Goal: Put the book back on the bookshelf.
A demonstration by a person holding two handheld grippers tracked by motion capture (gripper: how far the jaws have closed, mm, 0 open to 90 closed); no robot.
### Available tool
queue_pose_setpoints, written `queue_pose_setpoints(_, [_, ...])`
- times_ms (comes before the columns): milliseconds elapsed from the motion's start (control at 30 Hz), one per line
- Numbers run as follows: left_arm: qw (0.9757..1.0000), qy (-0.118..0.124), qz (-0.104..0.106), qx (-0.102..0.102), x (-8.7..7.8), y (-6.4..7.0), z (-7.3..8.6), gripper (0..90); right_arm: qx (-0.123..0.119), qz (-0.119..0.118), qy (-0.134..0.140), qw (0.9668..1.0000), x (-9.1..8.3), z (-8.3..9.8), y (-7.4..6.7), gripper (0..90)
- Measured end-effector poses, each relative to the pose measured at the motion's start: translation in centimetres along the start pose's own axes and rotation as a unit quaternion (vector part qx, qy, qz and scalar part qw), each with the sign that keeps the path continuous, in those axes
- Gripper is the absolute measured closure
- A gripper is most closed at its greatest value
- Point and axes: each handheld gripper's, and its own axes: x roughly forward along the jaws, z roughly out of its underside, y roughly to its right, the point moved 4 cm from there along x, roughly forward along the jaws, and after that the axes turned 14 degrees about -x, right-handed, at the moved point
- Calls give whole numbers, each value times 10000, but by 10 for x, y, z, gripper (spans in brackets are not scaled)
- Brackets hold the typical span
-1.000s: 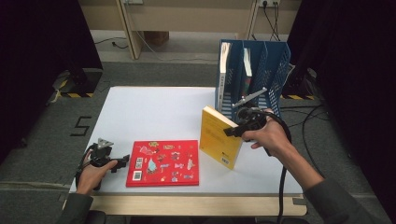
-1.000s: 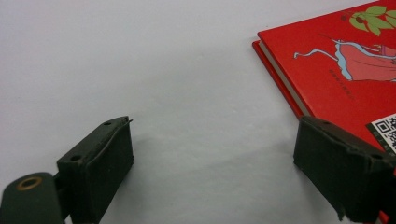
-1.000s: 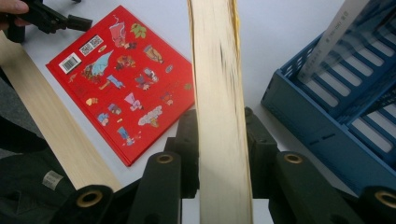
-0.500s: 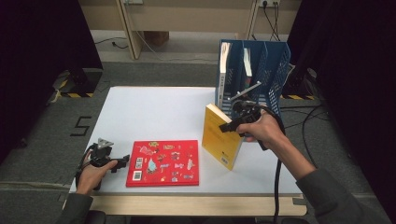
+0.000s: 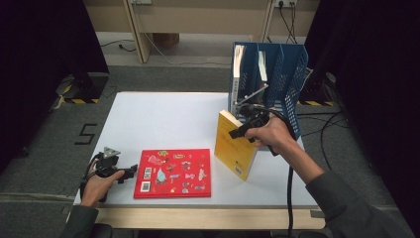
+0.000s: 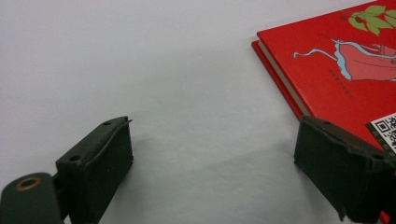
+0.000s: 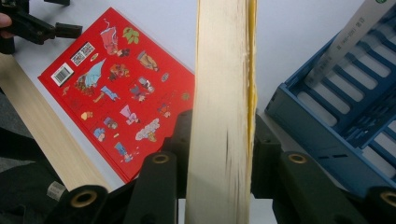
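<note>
Yellow book [image 5: 236, 145] stands upright on the white worktop [image 5: 163, 119], just in front of the blue file rack [image 5: 277, 74], clamped between the right gripper [image 5: 241, 130] fingers. Left gripper [image 5: 130, 171] rests beside the flat red picture book [image 5: 173, 172], fingers wide and empty.

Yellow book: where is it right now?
High view: the yellow book stands on edge at the table's right side, clamped in the right gripper, between the flat red book and the blue file rack.
</note>
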Motion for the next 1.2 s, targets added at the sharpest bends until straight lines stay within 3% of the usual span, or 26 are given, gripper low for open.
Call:
queue_pose_setpoints(200, [10000,-2,1,0,0,0,0,104,-94,156,96,9998,-3,3,3,750])
queue_pose_setpoints(433, [10000,-6,6,-3,0,0,0,102,-49,47,427,9991,-11,13,3,755])
queue_pose_setpoints(600, [10000,-8,7,1,0,0,0,100,-7,225,751,9969,-36,18,3,755])
queue_pose_setpoints(867, [10000,-7,17,5,0,0,0,98,-1,322,1000,9945,-74,25,0,755])
queue_pose_setpoints(1200, [10000,-6,35,19,1,0,0,91,252,626,1203,9904,-113,42,14,755])
